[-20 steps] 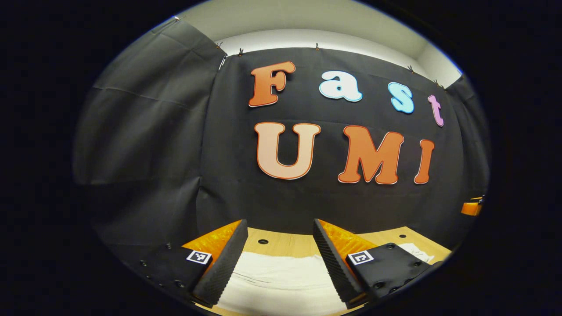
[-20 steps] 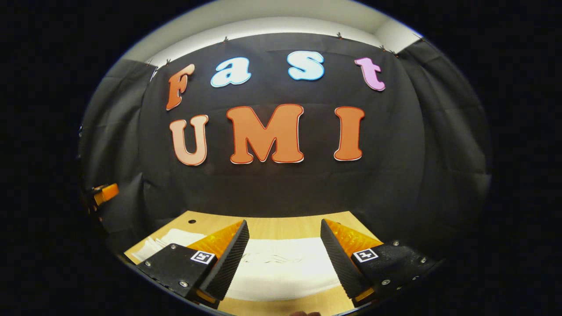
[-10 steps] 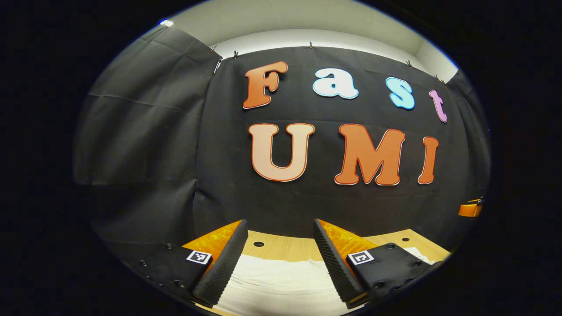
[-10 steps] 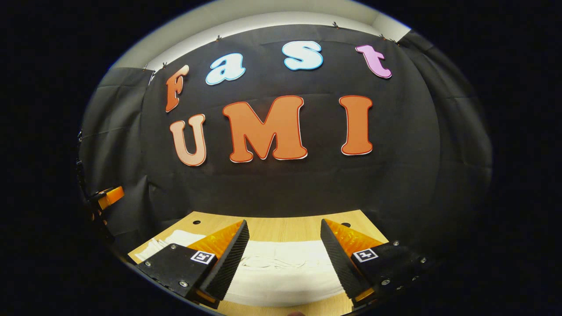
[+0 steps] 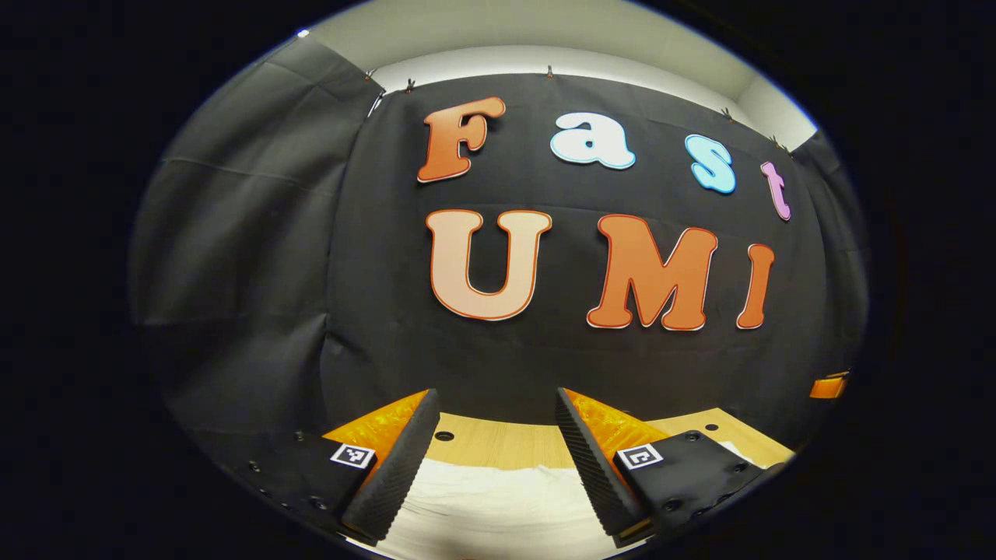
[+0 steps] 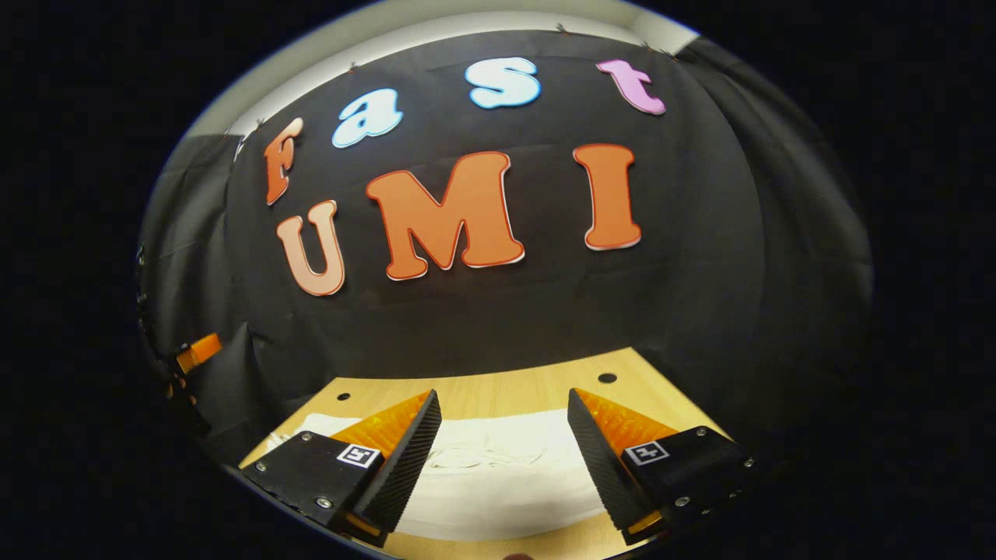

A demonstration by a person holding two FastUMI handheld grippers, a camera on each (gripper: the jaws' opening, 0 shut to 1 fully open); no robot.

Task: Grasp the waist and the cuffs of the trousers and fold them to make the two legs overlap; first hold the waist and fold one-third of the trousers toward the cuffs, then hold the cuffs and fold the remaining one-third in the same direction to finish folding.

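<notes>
The white trousers (image 6: 498, 474) lie flat on the wooden table (image 6: 506, 389), a rumpled patch of creases showing in the cloth between the right tool's fingers. In the left gripper view the same trousers (image 5: 490, 505) spread across the near part of the table (image 5: 498, 439). The right tool (image 6: 504, 443) hangs above the cloth with its 2 fingers spread wide, gripping nothing. The left tool (image 5: 494, 443) is likewise spread apart over the fabric. Small dark holes dot the tabletop beyond.

trousers (image 5: 498, 505) | cut off by bottom edge | waist, cuffs cannot be told apart
</notes>
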